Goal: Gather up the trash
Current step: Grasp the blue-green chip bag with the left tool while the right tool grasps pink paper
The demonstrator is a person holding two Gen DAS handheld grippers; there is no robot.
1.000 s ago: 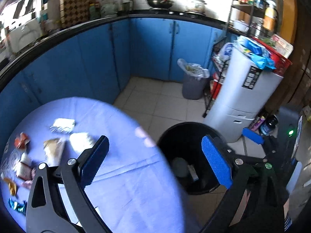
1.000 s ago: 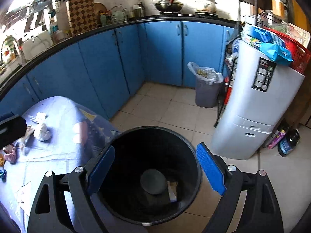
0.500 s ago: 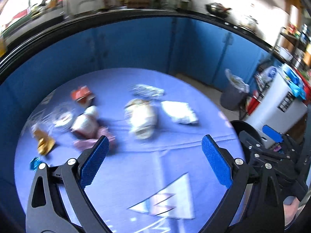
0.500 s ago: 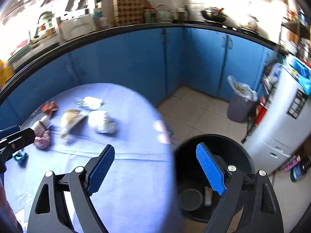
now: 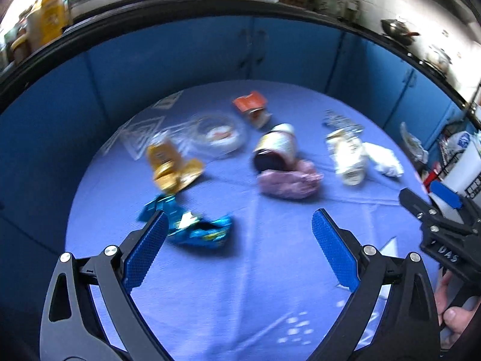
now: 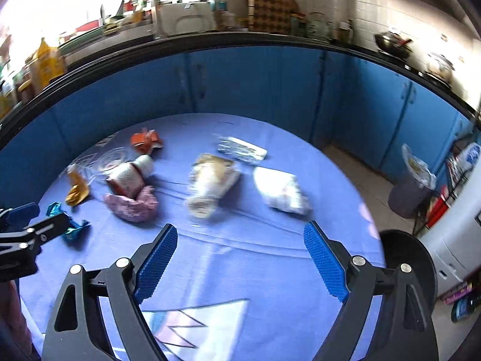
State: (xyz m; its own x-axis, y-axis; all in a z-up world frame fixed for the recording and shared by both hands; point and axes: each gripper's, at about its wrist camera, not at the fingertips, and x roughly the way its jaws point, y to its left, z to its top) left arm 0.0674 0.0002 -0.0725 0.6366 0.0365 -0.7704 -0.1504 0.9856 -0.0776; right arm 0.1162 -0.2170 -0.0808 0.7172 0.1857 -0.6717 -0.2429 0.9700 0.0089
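Note:
Trash lies scattered on a blue tablecloth [image 5: 240, 285]. A crumpled blue foil wrapper [image 5: 195, 228] lies just ahead of my open, empty left gripper [image 5: 237, 246], near its left finger. Beyond are a yellow wrapper [image 5: 171, 168], a pink crumpled wad [image 5: 288, 180], a tipped paper cup [image 5: 276, 147], an orange wrapper [image 5: 249, 103], a clear plastic lid [image 5: 219, 132] and a white crushed packet [image 5: 348, 159]. My right gripper [image 6: 237, 255] is open and empty above the cloth, short of the white packet [image 6: 210, 183] and a white tissue [image 6: 282, 192]. The black bin [image 6: 405, 258] shows at the right.
Blue kitchen cabinets [image 6: 270, 84] curve behind the table. A grey lined bin [image 6: 412, 186] and a white appliance [image 6: 457, 240] stand on the tiled floor to the right. The right gripper shows at the right edge of the left wrist view [image 5: 442, 216].
Both grippers have swung left from over the black bin to over the table. The trash now lies straight ahead, and the left gripper is close to the blue wrapper. Both stay open.

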